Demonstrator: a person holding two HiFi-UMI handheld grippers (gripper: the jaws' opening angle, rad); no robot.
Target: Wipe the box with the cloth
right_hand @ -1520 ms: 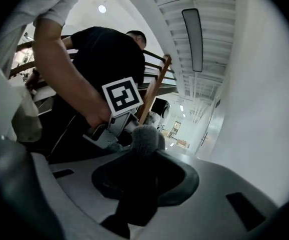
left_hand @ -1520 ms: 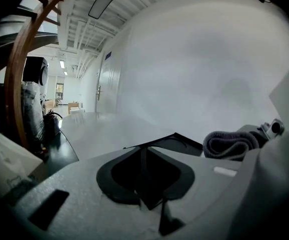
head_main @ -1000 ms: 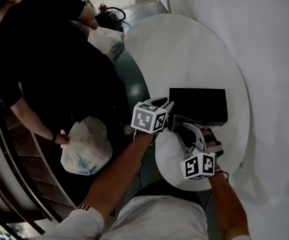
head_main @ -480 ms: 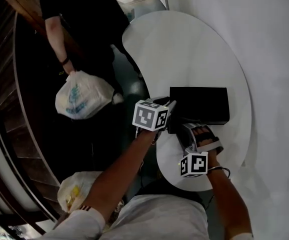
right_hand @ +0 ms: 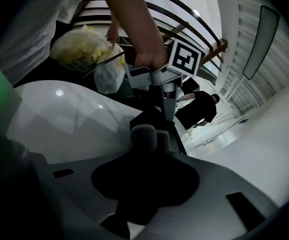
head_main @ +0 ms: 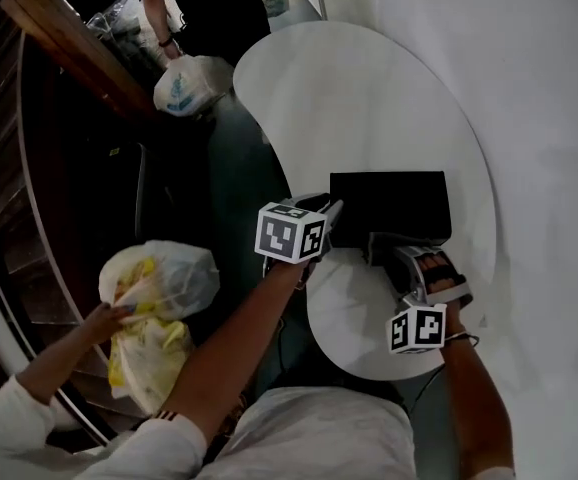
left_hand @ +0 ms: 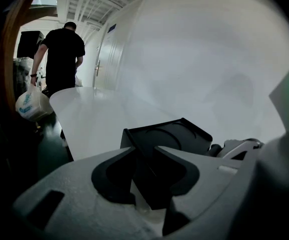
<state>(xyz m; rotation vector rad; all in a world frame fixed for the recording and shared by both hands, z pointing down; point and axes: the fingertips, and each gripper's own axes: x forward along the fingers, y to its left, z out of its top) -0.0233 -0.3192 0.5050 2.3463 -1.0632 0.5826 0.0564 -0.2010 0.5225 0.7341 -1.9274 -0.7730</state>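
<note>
A flat black box (head_main: 389, 204) lies on the round white table (head_main: 369, 98) near its front edge. My left gripper (head_main: 333, 222) is shut on the box's near left corner; in the left gripper view the box (left_hand: 170, 134) sits wedged between the jaws of that gripper (left_hand: 145, 158). My right gripper (head_main: 387, 251) is at the box's front edge, shut on a dark grey cloth (right_hand: 145, 134) that bulges out beyond the jaws. In the right gripper view, the left gripper's marker cube (right_hand: 184, 59) shows just past the cloth.
The table's curved left edge drops to a dark floor. A wooden stair rail (head_main: 69, 48) runs along the left. A person carries a plastic bag (head_main: 184, 86) at the far left; a hand holds a yellowish bag (head_main: 154, 288) close by. A white wall (head_main: 549, 168) stands on the right.
My right gripper has slid to the right along the box's front edge with the cloth. The left gripper has stayed on the corner. The people with bags have moved.
</note>
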